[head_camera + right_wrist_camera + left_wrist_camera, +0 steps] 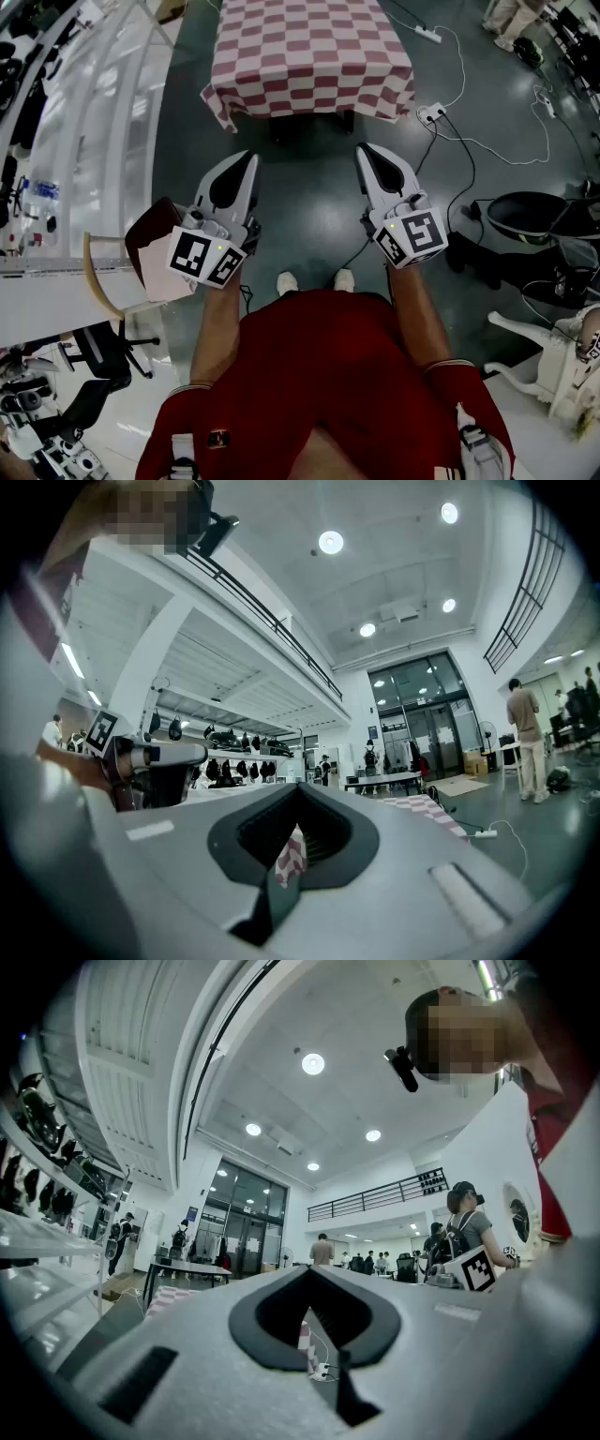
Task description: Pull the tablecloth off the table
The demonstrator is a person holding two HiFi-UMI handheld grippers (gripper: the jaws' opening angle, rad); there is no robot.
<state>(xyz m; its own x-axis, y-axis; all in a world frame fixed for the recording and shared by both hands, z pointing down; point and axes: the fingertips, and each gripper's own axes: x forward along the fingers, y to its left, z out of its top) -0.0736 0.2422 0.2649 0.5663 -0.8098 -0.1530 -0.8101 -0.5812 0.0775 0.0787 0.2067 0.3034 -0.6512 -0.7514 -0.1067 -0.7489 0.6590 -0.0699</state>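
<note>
A red-and-white checked tablecloth (309,56) covers a table ahead of me at the top of the head view, its edges hanging down. Both grippers are held in the air short of it, well apart from the cloth. My left gripper (249,159) is shut and empty. My right gripper (362,150) is also shut, with nothing in it. In the left gripper view the jaws (309,1274) meet, and a strip of cloth (304,1338) shows beyond them. In the right gripper view the shut gripper (298,789) points toward the tablecloth (292,850), far off.
A power strip (431,114) with cables lies on the floor right of the table, and another power strip (428,35) lies further back. A black bin (525,216) stands at the right, a cardboard box (155,248) and white shelving (84,141) at the left. People (464,1227) stand in the hall.
</note>
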